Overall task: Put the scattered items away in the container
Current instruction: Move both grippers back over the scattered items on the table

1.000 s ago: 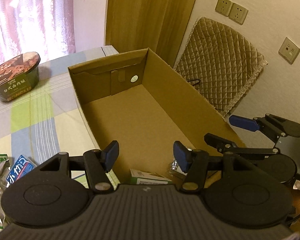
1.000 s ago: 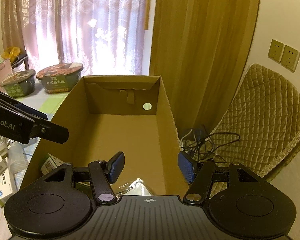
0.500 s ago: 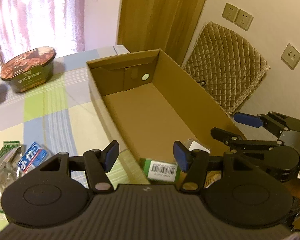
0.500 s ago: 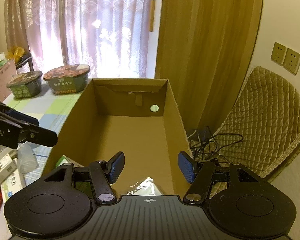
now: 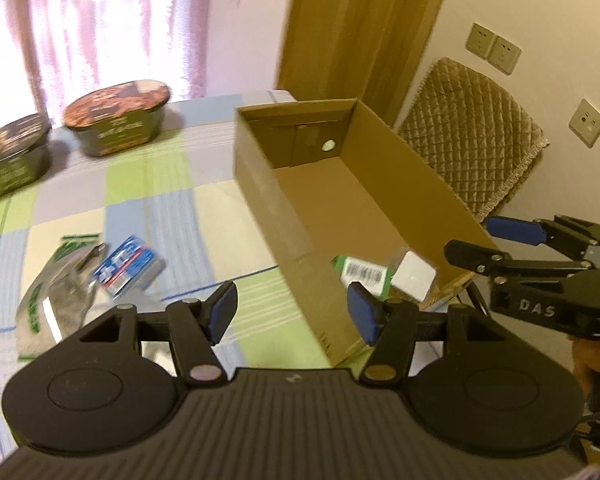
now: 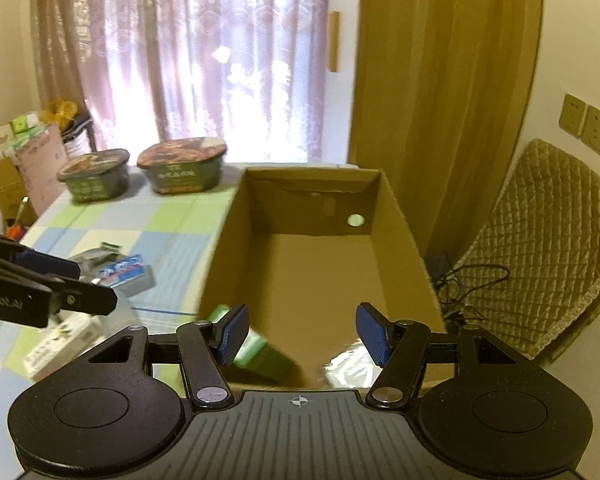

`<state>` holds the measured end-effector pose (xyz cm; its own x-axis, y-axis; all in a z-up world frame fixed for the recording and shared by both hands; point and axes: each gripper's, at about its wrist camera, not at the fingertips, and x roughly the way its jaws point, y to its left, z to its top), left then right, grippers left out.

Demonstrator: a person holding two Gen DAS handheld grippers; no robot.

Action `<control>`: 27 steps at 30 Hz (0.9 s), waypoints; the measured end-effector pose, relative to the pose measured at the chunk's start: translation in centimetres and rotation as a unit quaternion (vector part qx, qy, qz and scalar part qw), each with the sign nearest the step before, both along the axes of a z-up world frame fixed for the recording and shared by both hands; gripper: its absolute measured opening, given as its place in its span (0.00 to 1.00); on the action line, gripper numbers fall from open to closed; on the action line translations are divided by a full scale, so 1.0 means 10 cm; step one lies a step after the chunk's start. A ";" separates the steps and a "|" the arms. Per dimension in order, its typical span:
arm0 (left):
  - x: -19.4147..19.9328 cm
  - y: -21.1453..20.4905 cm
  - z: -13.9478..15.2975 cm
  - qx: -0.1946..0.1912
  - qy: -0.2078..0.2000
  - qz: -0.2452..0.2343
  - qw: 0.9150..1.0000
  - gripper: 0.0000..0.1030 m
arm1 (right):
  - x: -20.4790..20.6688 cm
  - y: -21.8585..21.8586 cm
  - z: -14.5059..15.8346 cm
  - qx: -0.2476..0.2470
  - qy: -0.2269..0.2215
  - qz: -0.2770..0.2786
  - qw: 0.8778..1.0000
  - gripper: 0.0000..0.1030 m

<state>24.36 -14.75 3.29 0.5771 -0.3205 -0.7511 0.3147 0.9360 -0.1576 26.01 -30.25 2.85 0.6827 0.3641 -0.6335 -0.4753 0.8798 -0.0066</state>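
Left wrist view: left gripper above the near left corner of an open cardboard box, blue fingers spread wide, nothing between them. Inside the box, at the near end: a green carton with a barcode lying flat, just beside a white square packet close to the right wall. Rest of the box floor bare; round hole in the far wall. On the checked bench left of the box: a blue-and-white packet overlapping a silvery green-edged pouch, well apart from two sealed noodle bowls at the far edge. Right gripper at the right edge, beyond the box's near right corner.

Right wrist view: right gripper over the near end of the same box, blue fingers equally wide apart, holding nothing. Green carton tilted against the near left corner, partly hidden behind the left finger; a shiny wrapped item blurred at the near right. Left gripper's tips over the bench to the left, above a white box and the blue-and-white packet. Quilted chair beside the box, cables on the floor.
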 end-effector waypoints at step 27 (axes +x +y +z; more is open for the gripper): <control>-1.61 1.80 -0.31 0.067 0.033 0.134 0.988 0.99 | -1.38 0.86 -0.22 0.007 0.051 0.121 0.991 1.00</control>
